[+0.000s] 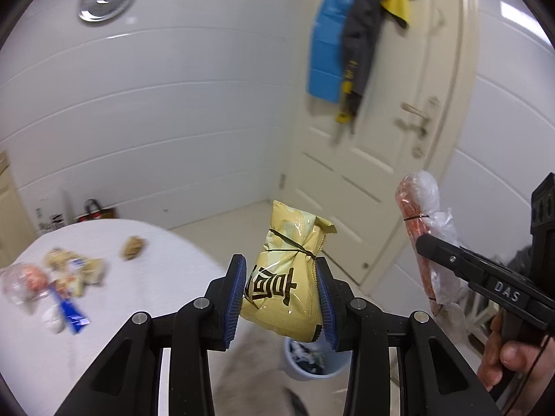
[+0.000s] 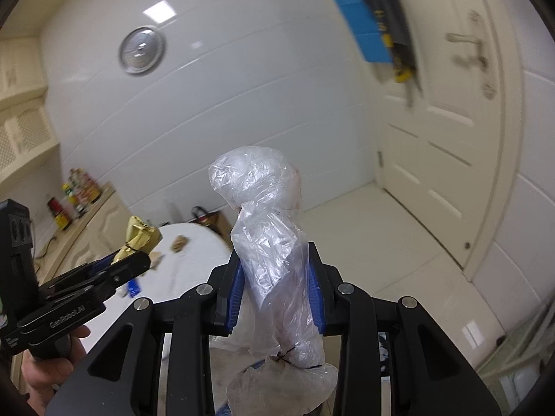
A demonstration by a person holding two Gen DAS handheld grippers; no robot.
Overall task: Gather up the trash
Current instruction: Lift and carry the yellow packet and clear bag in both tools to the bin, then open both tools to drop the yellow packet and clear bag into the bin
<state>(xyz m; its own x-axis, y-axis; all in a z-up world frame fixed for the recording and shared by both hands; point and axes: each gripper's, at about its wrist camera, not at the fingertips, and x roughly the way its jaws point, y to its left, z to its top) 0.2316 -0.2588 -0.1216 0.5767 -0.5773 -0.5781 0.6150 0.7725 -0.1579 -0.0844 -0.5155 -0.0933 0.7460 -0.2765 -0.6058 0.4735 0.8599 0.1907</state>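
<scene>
White counter [image 1: 114, 298] sits low on the left, blurred wrappers [image 1: 66, 277] scattered across it. Down on the floor, a pale blue bin [image 1: 314, 358] shows directly under the left tongs [image 1: 281, 298], which are pinching a tied yellow snack bag [image 1: 286, 277] in mid-air. Beside them, the right tongs [image 2: 274, 298] pinch a clear plastic-wrapped bundle [image 2: 270, 242], held upright.

1. Yellow tied snack bag [image 1: 282, 286]: between left gripper [image 1: 281, 306] pads, above light-blue round plastic bin [image 1: 314, 358].
2. Clear-wrapped orange roll [image 1: 425, 242]: right of bag.
3. Scattered wrappers [image 1: 66, 277]: on white round table [image 1: 145, 298], left.
</scene>
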